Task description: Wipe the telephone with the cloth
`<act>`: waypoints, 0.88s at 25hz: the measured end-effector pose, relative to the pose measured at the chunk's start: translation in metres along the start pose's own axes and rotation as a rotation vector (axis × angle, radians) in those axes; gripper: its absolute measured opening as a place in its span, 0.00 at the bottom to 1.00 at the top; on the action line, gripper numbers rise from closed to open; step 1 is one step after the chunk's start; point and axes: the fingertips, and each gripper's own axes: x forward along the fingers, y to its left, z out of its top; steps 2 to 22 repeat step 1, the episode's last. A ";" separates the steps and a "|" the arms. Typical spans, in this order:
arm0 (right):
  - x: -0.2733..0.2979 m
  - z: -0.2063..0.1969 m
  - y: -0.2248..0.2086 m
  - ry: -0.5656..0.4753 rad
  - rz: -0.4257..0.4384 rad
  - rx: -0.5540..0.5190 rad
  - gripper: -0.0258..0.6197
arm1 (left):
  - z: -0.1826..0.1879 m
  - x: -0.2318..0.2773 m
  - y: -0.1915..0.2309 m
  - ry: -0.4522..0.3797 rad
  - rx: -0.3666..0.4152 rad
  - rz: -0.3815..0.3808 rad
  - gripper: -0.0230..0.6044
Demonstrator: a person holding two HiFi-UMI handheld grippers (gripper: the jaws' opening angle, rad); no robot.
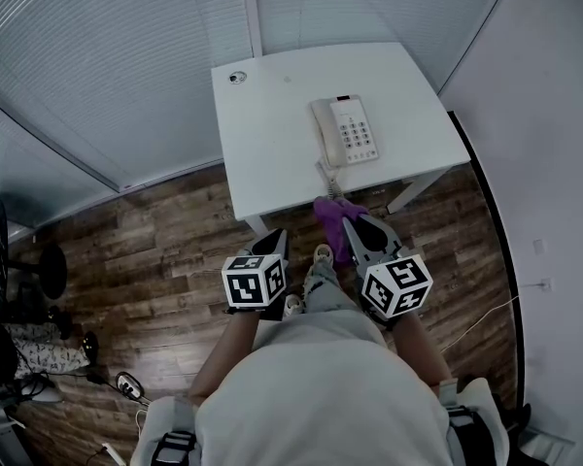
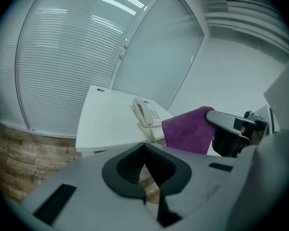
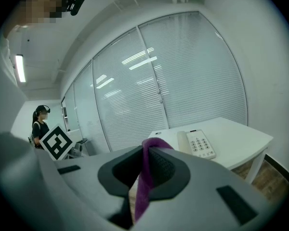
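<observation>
We hold our right gripper [image 1: 355, 229] clamped on the purple cloth [image 1: 330, 214] and our left gripper [image 1: 278, 243] pressed shut on nothing (both near the table's front edge), while the white telephone [image 1: 347, 130], handset cradled, lies ahead on the white table [image 1: 272, 134].

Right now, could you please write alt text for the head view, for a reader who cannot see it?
From above, a person facing a small white rectangular table holds two grippers: the right gripper is shut on a purple cloth, the left gripper shut and empty. A white corded desk telephone sits untouched near the table's front edge.
</observation>
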 end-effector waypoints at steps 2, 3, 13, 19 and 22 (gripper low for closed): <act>0.001 0.000 -0.001 -0.001 -0.002 0.000 0.11 | 0.001 0.001 0.000 -0.001 -0.001 0.001 0.07; 0.001 0.000 -0.001 -0.001 -0.002 0.000 0.11 | 0.001 0.001 0.000 -0.001 -0.001 0.001 0.07; 0.001 0.000 -0.001 -0.001 -0.002 0.000 0.11 | 0.001 0.001 0.000 -0.001 -0.001 0.001 0.07; 0.001 0.000 -0.001 -0.001 -0.002 0.000 0.11 | 0.001 0.001 0.000 -0.001 -0.001 0.001 0.07; 0.001 0.000 -0.001 -0.001 -0.002 0.000 0.11 | 0.001 0.001 0.000 -0.001 -0.001 0.001 0.07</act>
